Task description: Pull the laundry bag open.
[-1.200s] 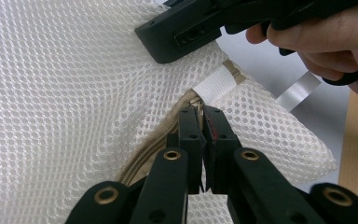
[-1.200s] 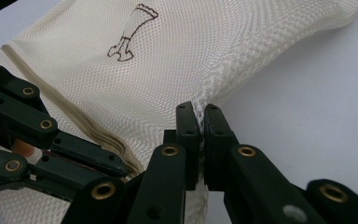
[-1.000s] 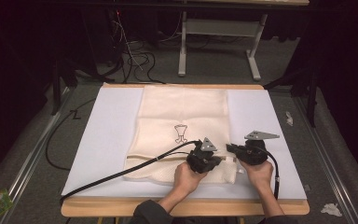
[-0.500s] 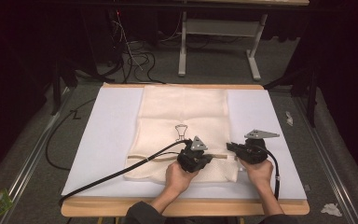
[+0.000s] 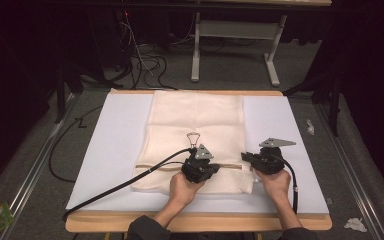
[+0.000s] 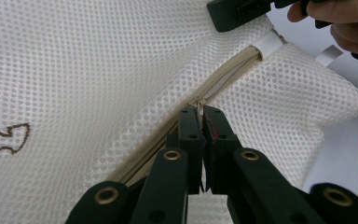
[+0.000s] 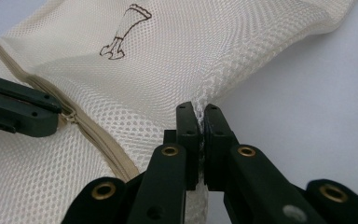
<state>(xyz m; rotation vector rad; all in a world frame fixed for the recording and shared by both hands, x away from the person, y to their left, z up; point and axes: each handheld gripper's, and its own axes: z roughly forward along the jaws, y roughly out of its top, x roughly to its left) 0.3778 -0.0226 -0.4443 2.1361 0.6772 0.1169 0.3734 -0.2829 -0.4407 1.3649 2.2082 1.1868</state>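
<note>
Both grippers were clamped: the left gripper (image 6: 200, 114) pinched the zipper pull (image 6: 199, 103), the right gripper (image 7: 199, 112) the mesh laundry bag (image 5: 195, 120)'s side edge. Judging by the pull's position, roughly a quarter of the zipper (image 6: 228, 77) was done, with most left to run.

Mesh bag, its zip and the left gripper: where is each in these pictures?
Mesh bag (image 5: 195, 117): high view, on its bare upper panel.
Zip (image 6: 223, 79): left gripper view, on the beige tape ahead of the jaws.
Left gripper (image 6: 200, 112): left gripper view, between its fingertips, shut on the zip pull.
</note>
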